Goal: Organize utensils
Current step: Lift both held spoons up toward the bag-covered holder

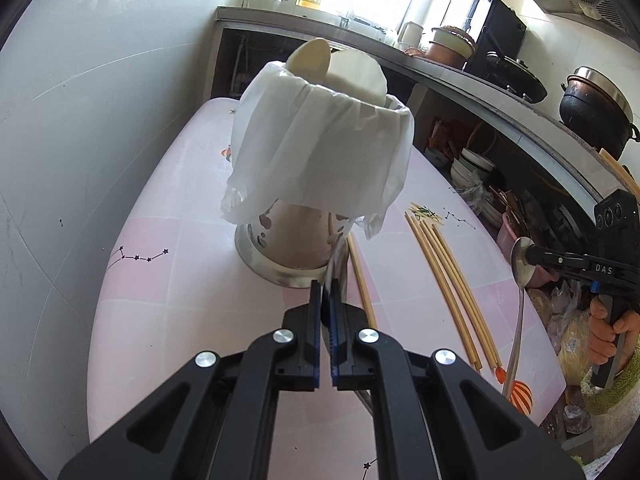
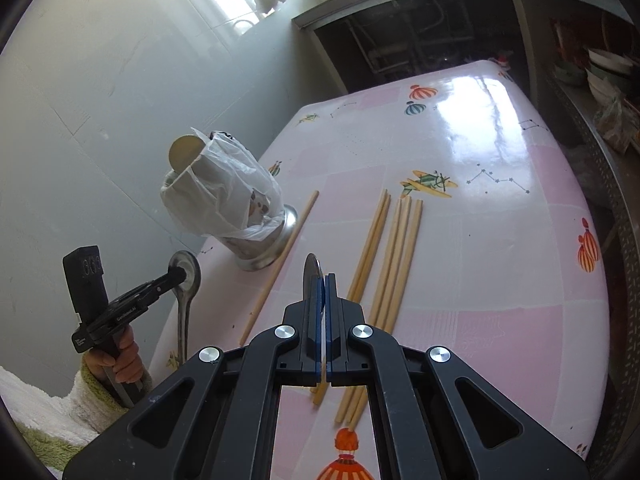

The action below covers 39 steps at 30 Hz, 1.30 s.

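Note:
My left gripper (image 1: 326,286) is shut on the bowl of a metal spoon (image 1: 338,258), seen edge-on just in front of the utensil holder (image 1: 320,152). The holder is a metal cup draped in a white plastic bag, with wooden spatulas (image 1: 310,60) standing in it. My right gripper (image 2: 323,278) is shut on a second metal spoon (image 2: 310,268) above the chopsticks (image 2: 392,272). That spoon's handle (image 1: 520,320) hangs down over the table's right edge. In the right wrist view, the left gripper (image 2: 182,274) holds its spoon (image 2: 183,320) near the holder (image 2: 224,200).
Several bamboo chopsticks (image 1: 448,280) lie side by side on the pink patterned tablecloth (image 1: 180,260). A single chopstick (image 1: 362,280) lies beside the holder's base. A grey wall runs along the left. A counter with pots (image 1: 596,112) and shelves of bowls stands to the right.

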Motion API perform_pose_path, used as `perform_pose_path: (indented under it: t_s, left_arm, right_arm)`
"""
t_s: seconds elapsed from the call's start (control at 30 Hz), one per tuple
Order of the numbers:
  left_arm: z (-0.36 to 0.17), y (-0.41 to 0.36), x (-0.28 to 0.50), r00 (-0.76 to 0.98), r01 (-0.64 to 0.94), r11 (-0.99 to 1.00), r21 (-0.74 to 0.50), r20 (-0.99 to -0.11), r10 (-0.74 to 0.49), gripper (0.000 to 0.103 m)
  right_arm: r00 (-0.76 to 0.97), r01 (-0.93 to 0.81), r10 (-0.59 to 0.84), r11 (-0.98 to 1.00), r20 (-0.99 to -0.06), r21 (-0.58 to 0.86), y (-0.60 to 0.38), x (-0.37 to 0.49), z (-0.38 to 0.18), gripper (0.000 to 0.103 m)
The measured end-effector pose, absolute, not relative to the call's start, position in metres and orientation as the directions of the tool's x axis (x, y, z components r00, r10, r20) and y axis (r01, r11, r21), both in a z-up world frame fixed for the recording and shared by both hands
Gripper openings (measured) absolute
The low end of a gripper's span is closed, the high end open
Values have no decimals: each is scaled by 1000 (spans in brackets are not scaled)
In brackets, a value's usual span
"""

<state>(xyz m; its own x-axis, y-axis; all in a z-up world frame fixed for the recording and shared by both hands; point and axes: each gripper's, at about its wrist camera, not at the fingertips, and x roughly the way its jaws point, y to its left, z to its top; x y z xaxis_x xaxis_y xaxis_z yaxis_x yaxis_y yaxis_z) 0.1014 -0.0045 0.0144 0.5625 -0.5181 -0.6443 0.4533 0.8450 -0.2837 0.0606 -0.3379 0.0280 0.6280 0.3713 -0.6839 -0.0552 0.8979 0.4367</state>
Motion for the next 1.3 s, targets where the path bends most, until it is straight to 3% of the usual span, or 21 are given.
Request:
perform_pose_path:
  t_s: [0.4,0.73,1.13,1.3]
  left_arm:
    - [66,10,95,647,465,846,-262,-552,-527,3]
    - [150,12,99,745,505,834,-223,-375,-551,3]
    - [214,-3,128,860,463,880,-109,-186,-476,3]
    - [214,-13,158,888,423,903,-79,-160,-431,3]
  right_arm:
    - [697,-64,412,851,-587,521,-330,46,44,0]
    - [731,-93,420,842,-538,531,-327,45,59,0]
    - [736,-100,428,835,-525,541,-325,45,61,0]
    - [734,-106,432,835,-524,539,-324,45,63,0]
